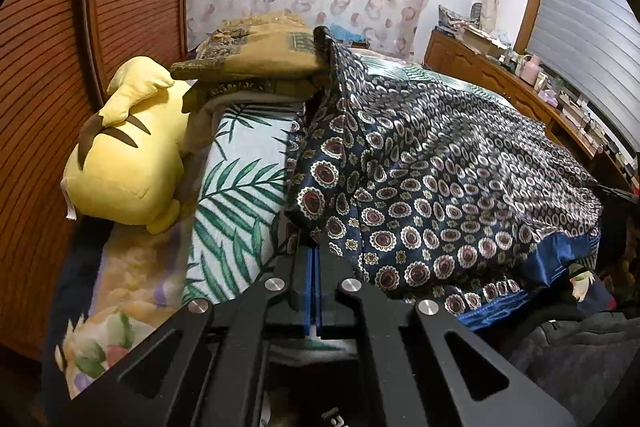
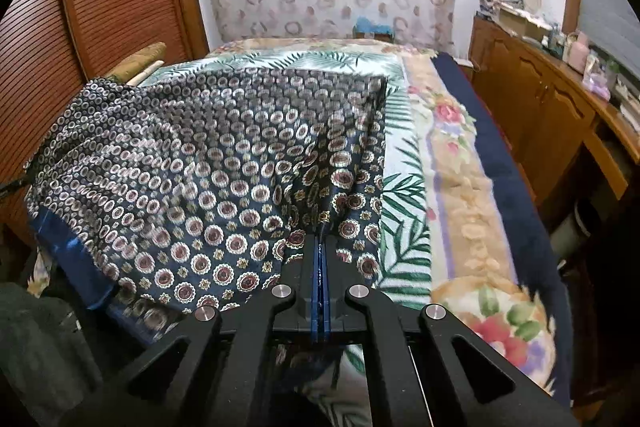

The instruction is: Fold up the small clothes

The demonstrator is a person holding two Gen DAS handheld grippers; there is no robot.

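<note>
One patterned cloth [image 1: 440,179], two grippers clamped: left gripper [image 1: 314,259], right gripper [image 2: 321,251]

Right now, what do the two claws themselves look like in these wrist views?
Both match: the left claw and right claw are matte black linkage frames with angular cut-out slots, joined by round silver pivot pins. Each has two narrow blue finger pads set in black holders. Faint white lettering, unreadable, shows at the left frame's base. No cables, sleeves or hands are visible.
</note>
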